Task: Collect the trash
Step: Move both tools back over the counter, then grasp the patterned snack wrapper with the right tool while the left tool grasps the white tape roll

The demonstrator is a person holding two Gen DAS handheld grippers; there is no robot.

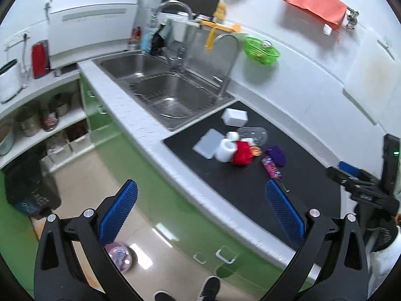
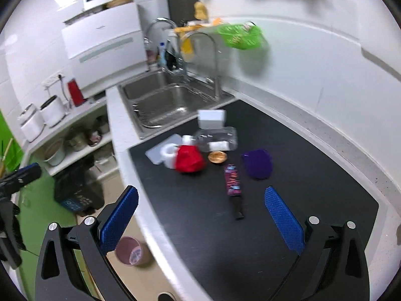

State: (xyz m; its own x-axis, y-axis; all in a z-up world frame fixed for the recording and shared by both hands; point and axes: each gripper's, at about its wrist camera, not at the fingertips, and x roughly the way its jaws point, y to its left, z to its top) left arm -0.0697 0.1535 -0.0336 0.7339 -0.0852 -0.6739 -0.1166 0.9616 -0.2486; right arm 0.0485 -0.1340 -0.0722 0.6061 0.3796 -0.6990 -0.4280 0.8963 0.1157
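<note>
Countertop of black matte sheet [image 2: 288, 175] beside a double steel sink [image 2: 160, 100] carries a loose cluster of trash near its middle. Largest is a clear crinkled plastic tray [image 2: 220, 135], likely light and springy, best pinched at a rim. Touching it lies a crumpled red wrapper [image 2: 189, 161], soft and easy to squeeze anywhere, pressed against a white paper cup [image 2: 169, 154] that looks crushable. A purple pouch [image 2: 258, 163] lies apart, and a long pink-and-black foil packet [image 2: 233, 180], probably slippery, lies nearest. The right gripper [image 2: 201, 215] and left gripper [image 1: 201, 210] both hover spread wide, holding nothing.
</note>
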